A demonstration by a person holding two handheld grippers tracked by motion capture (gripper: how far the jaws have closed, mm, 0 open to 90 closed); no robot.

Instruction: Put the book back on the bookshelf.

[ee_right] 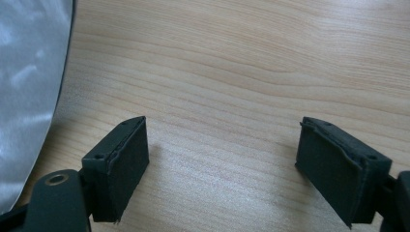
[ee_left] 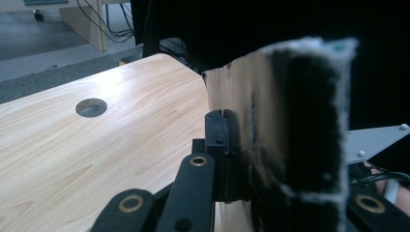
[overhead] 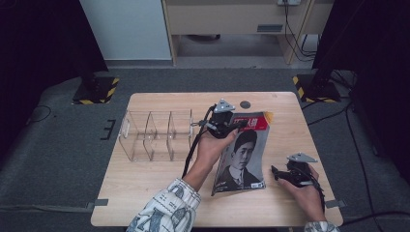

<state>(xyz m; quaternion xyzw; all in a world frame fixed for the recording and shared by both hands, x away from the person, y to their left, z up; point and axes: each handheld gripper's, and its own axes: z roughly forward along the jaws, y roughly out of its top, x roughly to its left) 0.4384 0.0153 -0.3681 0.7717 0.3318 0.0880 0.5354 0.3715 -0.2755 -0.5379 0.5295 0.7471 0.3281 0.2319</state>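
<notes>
Left gripper (overhead: 231, 126) clamped on magazine (overhead: 241, 159) top edge, long axis trailing below jaws. Right gripper (overhead: 276, 173) spread, empty, just right of lower edge.

This is looking like a lab or recording room: a light wooden tabletop (overhead: 145, 193) is standing on grey carpet (overhead: 58, 145), black stand bases edged with yellow-and-black hazard tape (overhead: 96, 90) are flanking it, dark curtains are hanging at both sides, and black cables (overhead: 295, 29) are trailing behind.
</notes>
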